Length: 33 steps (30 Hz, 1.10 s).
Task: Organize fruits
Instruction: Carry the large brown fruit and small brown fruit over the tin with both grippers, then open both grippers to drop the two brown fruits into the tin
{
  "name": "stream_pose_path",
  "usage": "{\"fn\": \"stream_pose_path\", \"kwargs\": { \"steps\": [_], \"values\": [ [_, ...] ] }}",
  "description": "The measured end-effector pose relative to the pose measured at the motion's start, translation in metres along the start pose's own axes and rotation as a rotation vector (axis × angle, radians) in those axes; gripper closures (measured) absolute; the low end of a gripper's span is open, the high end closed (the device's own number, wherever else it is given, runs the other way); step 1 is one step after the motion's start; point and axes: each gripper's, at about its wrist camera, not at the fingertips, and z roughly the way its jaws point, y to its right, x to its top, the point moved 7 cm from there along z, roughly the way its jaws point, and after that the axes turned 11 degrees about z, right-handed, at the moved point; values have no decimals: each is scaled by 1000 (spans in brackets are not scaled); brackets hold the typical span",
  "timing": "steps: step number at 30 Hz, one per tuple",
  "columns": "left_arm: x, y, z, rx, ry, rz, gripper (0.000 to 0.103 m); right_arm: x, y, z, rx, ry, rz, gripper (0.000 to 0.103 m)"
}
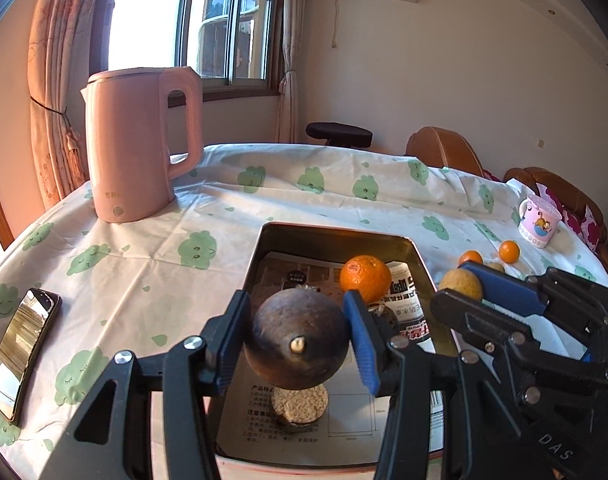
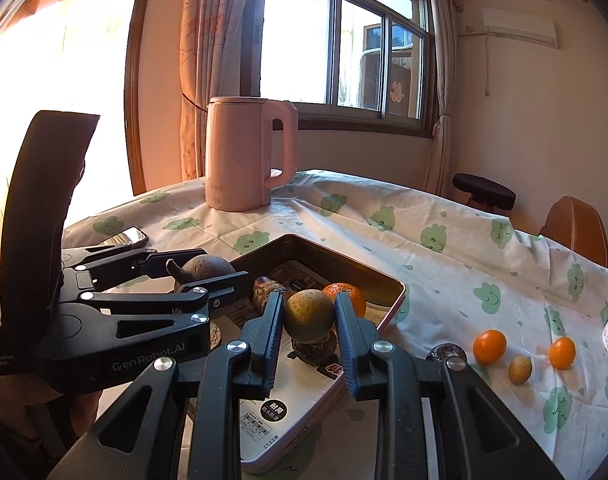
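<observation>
My left gripper (image 1: 295,344) is shut on a dark brown round fruit (image 1: 297,340) and holds it above the metal tray (image 1: 336,234). My right gripper (image 2: 308,320) is shut on a yellow-brown fruit (image 2: 308,315) over the tray's (image 2: 392,304) near right side. The right gripper also shows in the left wrist view (image 1: 464,286). An orange (image 1: 364,278) lies in the tray on printed paper; it also shows in the right wrist view (image 2: 346,296). Two small oranges (image 2: 489,346) (image 2: 562,353) and a small yellow-brown fruit (image 2: 520,370) lie on the cloth to the right.
A pink kettle (image 1: 135,144) stands at the table's far left. A phone (image 1: 21,354) lies near the left edge. A pink mug (image 1: 538,220) stands at the far right. A dark fruit (image 2: 446,352) lies beside the tray. Chairs stand behind the table.
</observation>
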Motion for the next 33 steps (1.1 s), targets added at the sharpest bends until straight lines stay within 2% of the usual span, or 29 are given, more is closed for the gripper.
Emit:
{"fn": "stream_pose_path", "kwargs": {
  "steps": [14,33],
  "values": [
    [-6,-4,11,-1,-35,1,53,-15,-8,16,6,-79,-8,75],
    [-7,-4,13,-1,-40,14,53,-21,-6,26,19,-123,7,75]
  ]
}}
